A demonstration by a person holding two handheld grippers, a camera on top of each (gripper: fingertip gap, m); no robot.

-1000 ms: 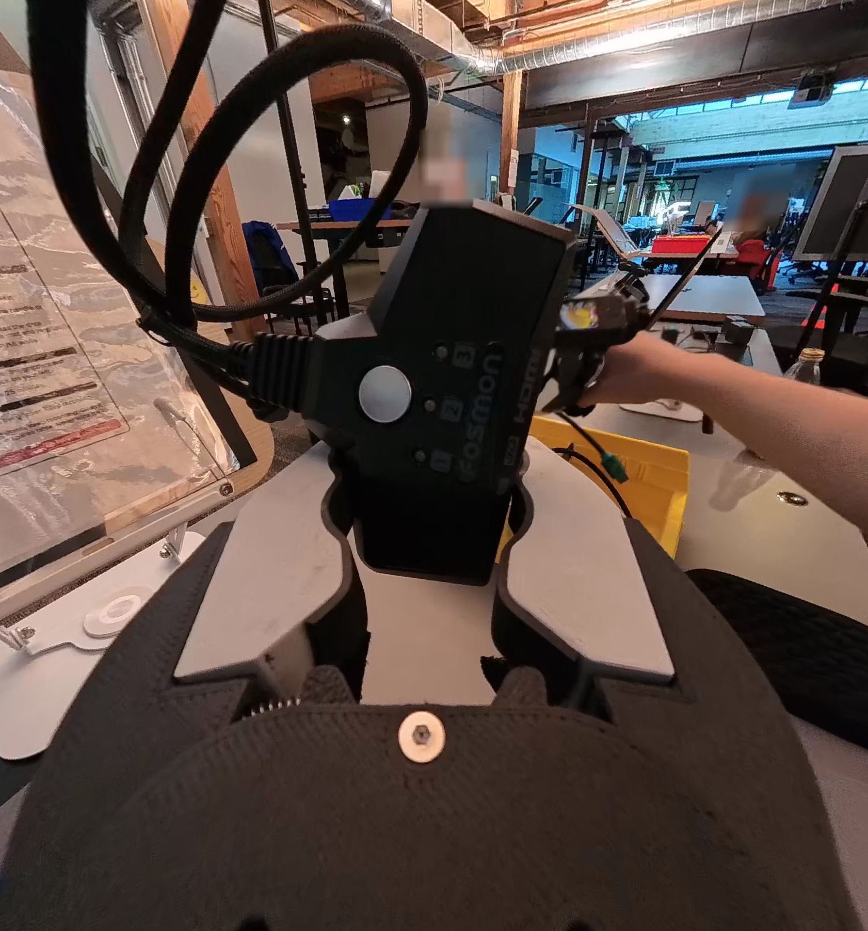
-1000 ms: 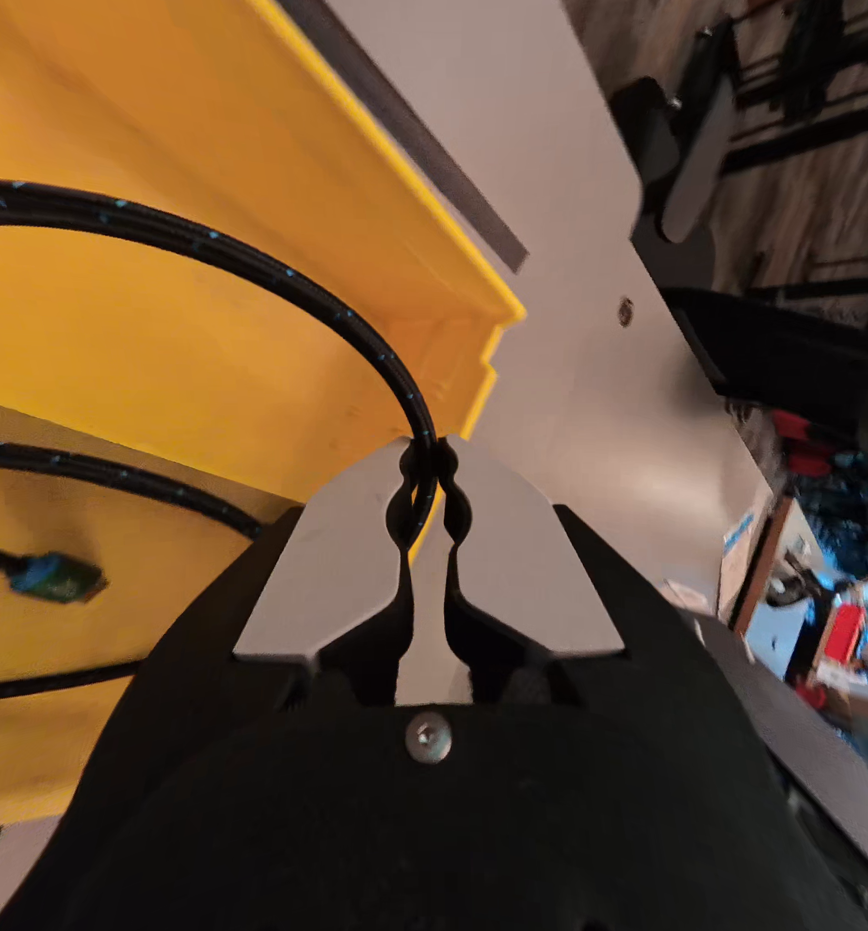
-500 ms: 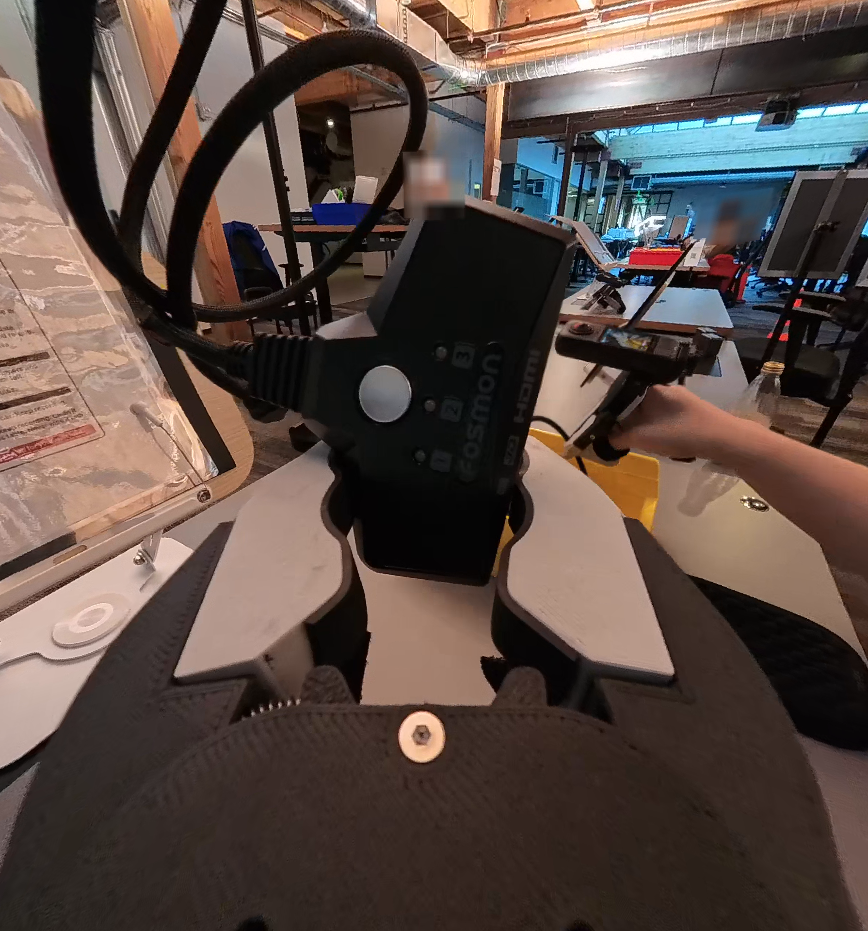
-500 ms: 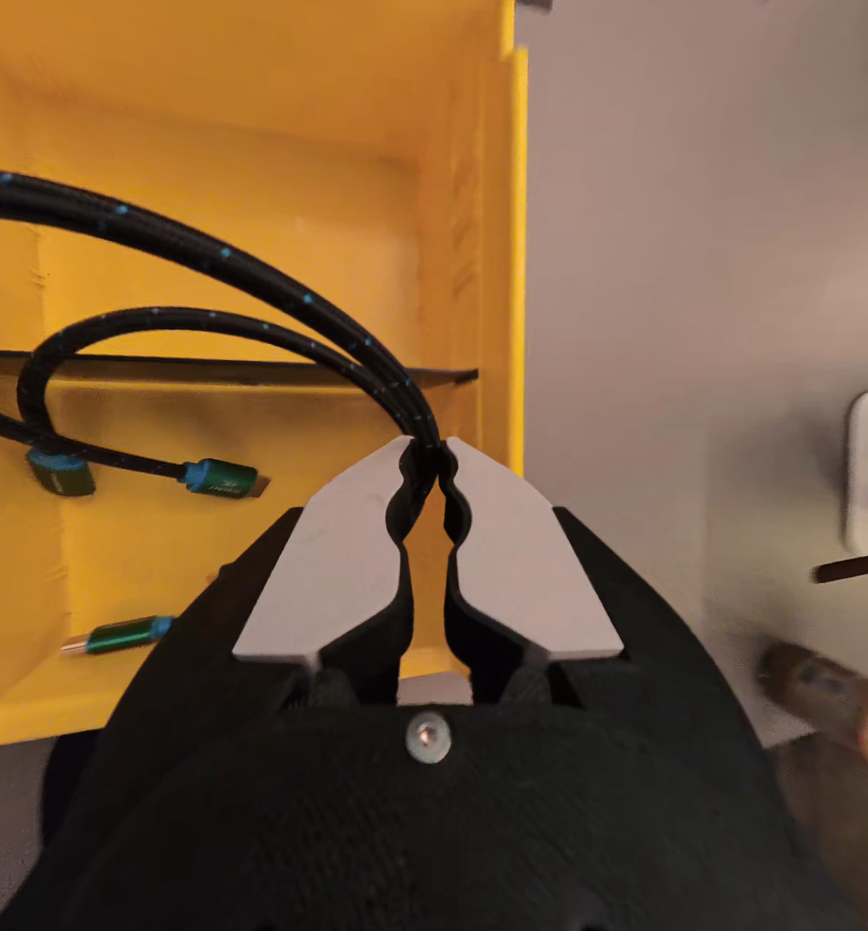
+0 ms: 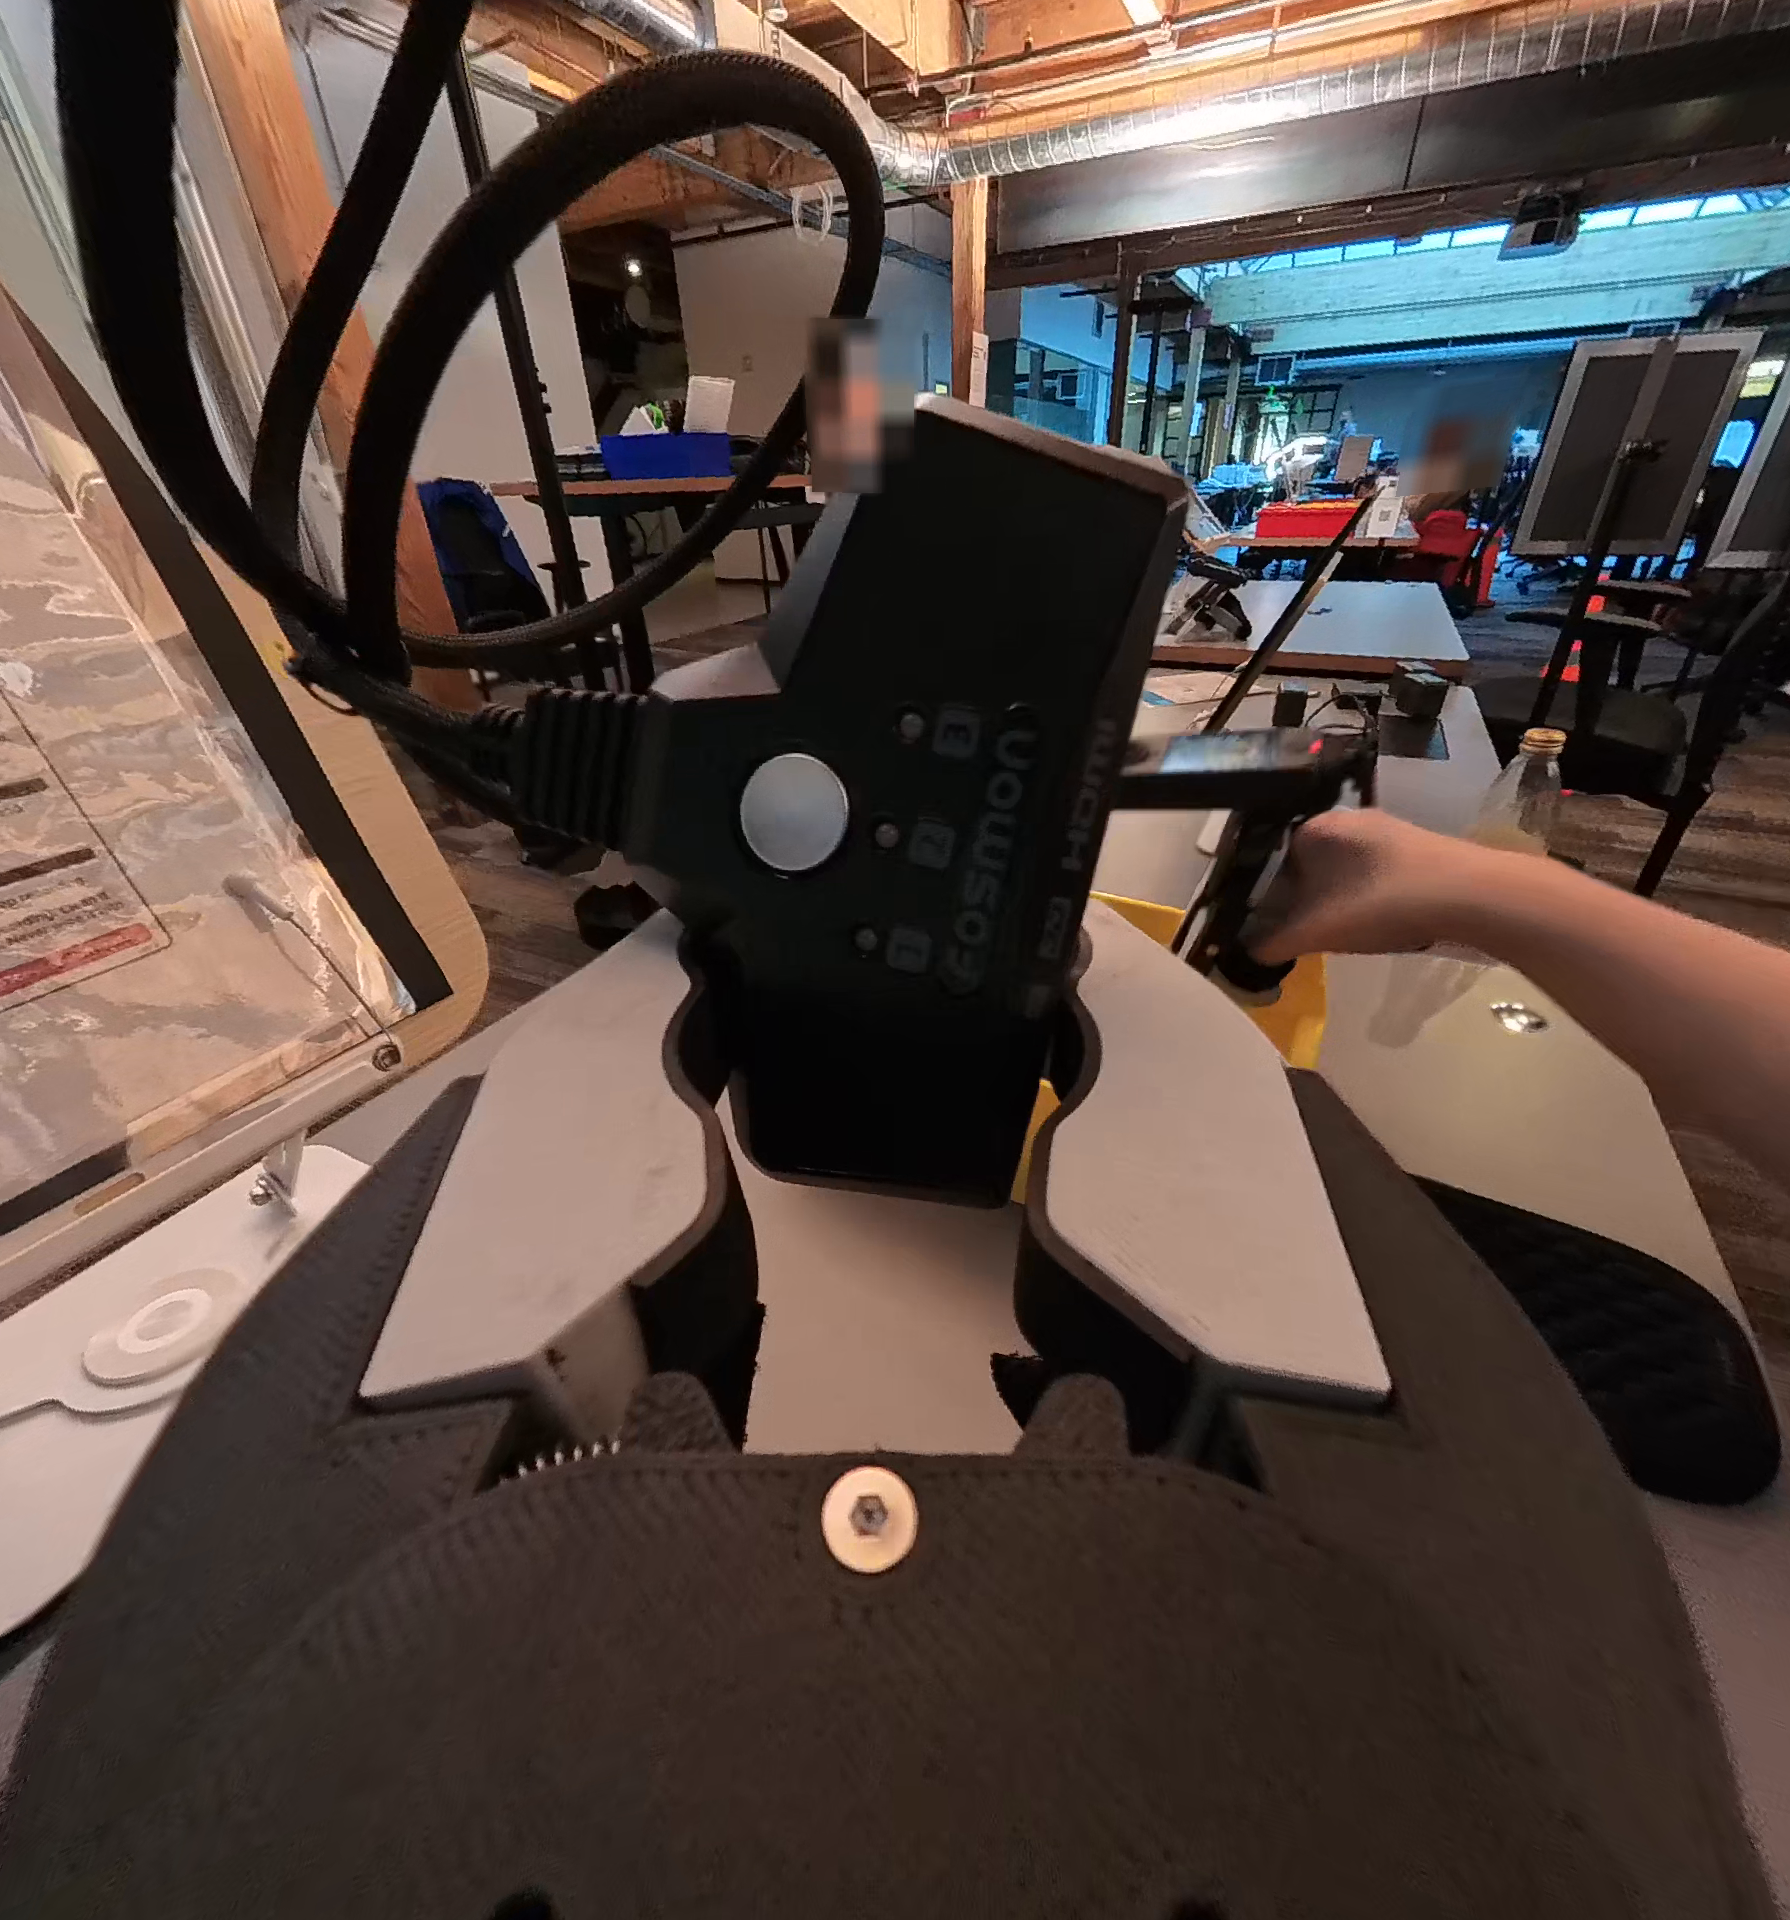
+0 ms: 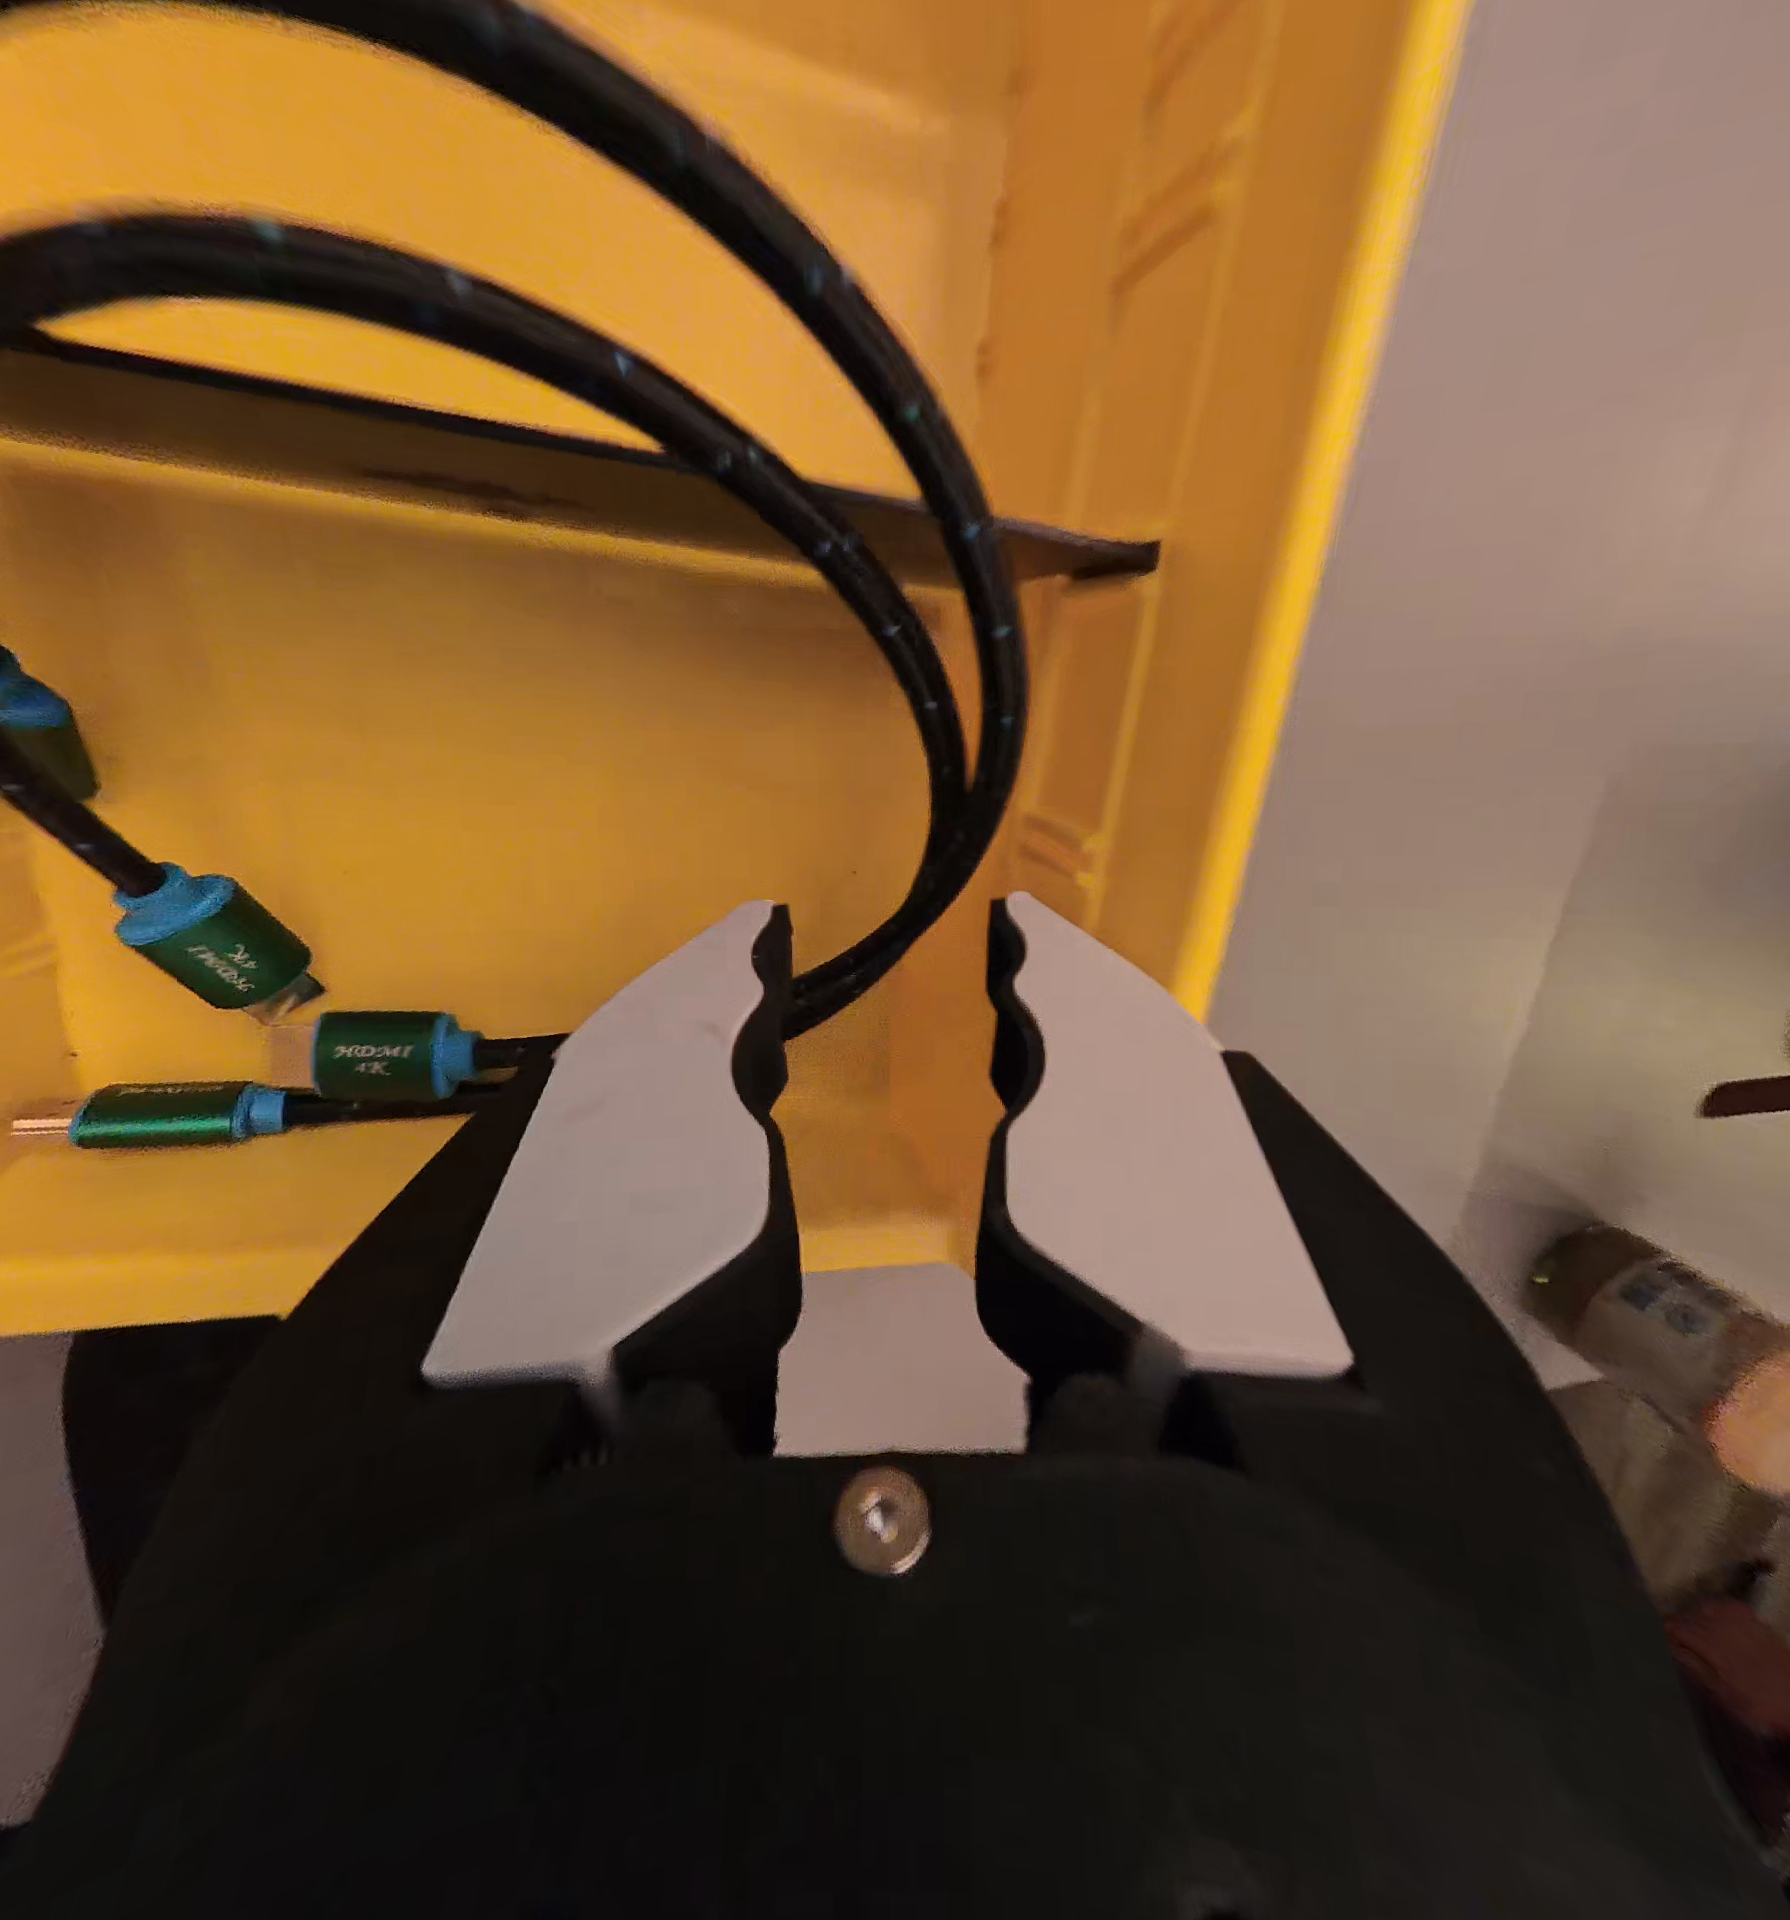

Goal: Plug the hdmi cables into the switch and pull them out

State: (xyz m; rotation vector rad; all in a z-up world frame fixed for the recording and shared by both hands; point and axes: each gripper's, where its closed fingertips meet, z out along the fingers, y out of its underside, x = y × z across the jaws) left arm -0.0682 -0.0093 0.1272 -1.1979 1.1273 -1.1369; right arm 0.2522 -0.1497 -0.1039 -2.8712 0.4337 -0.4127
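Observation:
My left gripper (image 5: 875, 997) is shut on the black HDMI switch (image 5: 932, 790) and holds it up above the table, its thick black cable (image 5: 371, 436) looping up to the left. My right gripper (image 6: 889, 925) is open over the yellow bin (image 6: 1234, 520). Black braided HDMI cables (image 6: 932, 644) with green plugs (image 6: 371, 1055) lie in the bin; one cable passes beside the left finger, not clamped. The right gripper, held by a hand, also shows in the left wrist view (image 5: 1255, 883) over the bin (image 5: 1296, 997).
A framed plastic-covered sheet (image 5: 91, 810) stands at the left on a white base. A black mat (image 5: 1618, 1340) lies at the right of the white table (image 5: 1473, 1122). A glass bottle (image 5: 1514, 790) stands farther back. A black divider (image 6: 662, 488) crosses the bin.
My right gripper has opened and let go of the braided cable, which now rests in the bin. It also came down closer to the bin. The left gripper still holds the switch.

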